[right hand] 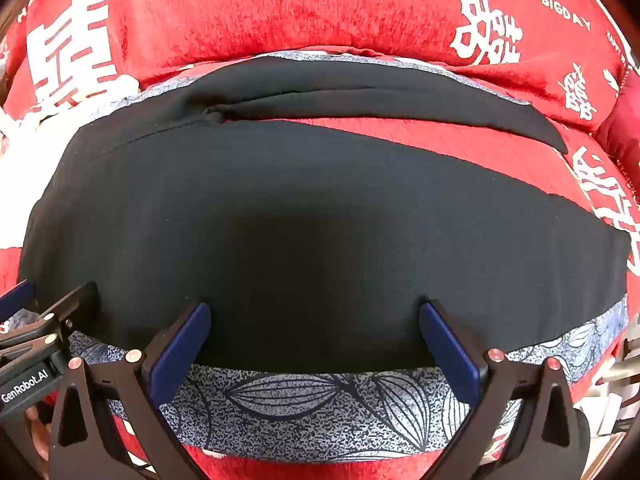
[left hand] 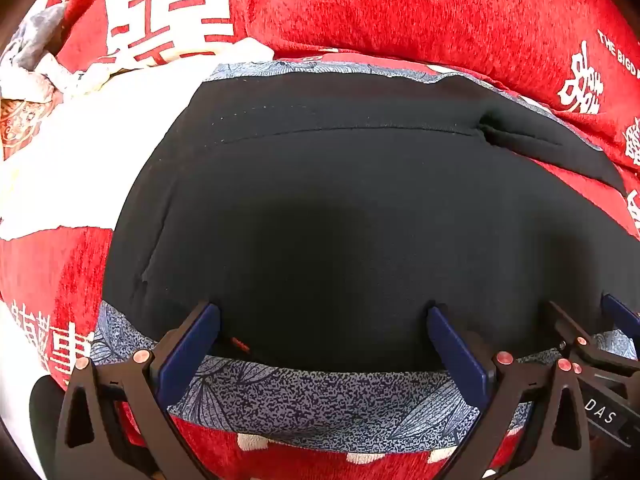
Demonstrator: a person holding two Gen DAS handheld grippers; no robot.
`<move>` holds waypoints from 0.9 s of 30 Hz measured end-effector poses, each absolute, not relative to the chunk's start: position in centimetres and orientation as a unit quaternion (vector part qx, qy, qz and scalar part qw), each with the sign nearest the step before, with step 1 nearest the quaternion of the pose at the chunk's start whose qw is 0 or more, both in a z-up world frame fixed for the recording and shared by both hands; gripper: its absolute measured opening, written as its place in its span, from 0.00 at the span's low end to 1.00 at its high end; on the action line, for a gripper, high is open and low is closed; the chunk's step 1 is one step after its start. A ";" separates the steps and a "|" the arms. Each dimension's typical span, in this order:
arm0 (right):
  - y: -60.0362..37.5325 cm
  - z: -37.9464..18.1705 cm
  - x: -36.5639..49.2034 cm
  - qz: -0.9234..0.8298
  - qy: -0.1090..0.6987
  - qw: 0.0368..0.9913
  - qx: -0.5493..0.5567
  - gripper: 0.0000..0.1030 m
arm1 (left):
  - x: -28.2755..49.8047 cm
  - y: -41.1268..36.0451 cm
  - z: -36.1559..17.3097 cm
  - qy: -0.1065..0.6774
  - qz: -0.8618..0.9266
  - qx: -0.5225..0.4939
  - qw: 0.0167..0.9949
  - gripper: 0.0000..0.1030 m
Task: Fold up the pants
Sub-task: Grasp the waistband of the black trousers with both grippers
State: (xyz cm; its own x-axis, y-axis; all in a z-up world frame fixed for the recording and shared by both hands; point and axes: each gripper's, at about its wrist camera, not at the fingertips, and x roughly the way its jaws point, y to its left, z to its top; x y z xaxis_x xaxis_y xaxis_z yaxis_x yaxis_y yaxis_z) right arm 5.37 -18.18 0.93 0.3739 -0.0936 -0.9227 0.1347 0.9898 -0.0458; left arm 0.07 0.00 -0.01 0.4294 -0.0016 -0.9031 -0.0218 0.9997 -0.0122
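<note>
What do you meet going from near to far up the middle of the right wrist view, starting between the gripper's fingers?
right gripper → blue leaf-patterned cloth → black pants → red blanket with white characters.

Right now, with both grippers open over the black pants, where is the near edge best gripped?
Grip the black pants along the near hem, coming from the near side and down. That edge lies flat and straight on the patterned cloth, and the open left gripper and right gripper each straddle it.

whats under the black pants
A blue-grey leaf-print cloth shows past the edges of the pants, over a red bedcover. How the cloth lies beneath the pants is covered.
</note>
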 end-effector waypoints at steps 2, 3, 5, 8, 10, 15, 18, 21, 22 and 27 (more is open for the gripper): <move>-18.2 0.8 5.3 -0.069 0.555 0.829 0.018 1.00 | 0.2 0.0 0.0 0.537 0.004 -0.010 0.844 1.00; -18.2 0.8 5.2 -0.069 0.555 0.829 0.018 1.00 | 0.3 0.0 0.0 0.538 0.003 -0.010 0.843 1.00; -18.2 0.7 5.1 -0.068 0.555 0.829 0.018 1.00 | 0.5 -0.1 0.0 0.539 0.003 -0.010 0.842 1.00; -18.2 0.6 4.9 -0.067 0.555 0.829 0.017 1.00 | 0.2 -0.4 0.3 0.532 0.010 -0.010 0.847 1.00; -18.5 0.7 4.9 -0.065 0.555 0.829 0.017 1.00 | 0.5 -0.5 0.5 0.539 0.009 -0.010 0.842 1.00; -18.5 0.6 5.1 -0.065 0.559 0.826 0.015 1.00 | 0.9 -0.1 -0.1 0.548 0.003 -0.011 0.837 1.00; -18.4 0.5 5.2 -0.066 0.561 0.825 0.015 1.00 | 1.0 -0.1 -0.3 0.550 0.004 -0.011 0.835 1.00; -18.4 0.4 5.3 -0.065 0.561 0.825 0.015 1.00 | 1.0 -0.1 -0.4 0.551 0.004 -0.010 0.835 1.00; -18.4 0.3 5.2 -0.065 0.557 0.828 0.015 1.00 | 1.1 -0.1 -0.5 0.552 0.004 -0.010 0.834 1.00; -18.4 0.1 5.5 -0.066 0.567 0.821 0.015 1.00 | 1.2 0.1 -0.6 0.556 0.003 -0.011 0.831 1.00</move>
State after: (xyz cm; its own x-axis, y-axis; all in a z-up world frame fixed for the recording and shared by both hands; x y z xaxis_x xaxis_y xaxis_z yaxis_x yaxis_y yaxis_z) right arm 5.52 -18.41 0.14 0.3490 -0.0910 -0.9327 0.1258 0.9908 -0.0496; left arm 1.17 0.15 -0.65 0.3808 -0.0080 -0.9246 -0.0171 0.9997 -0.0157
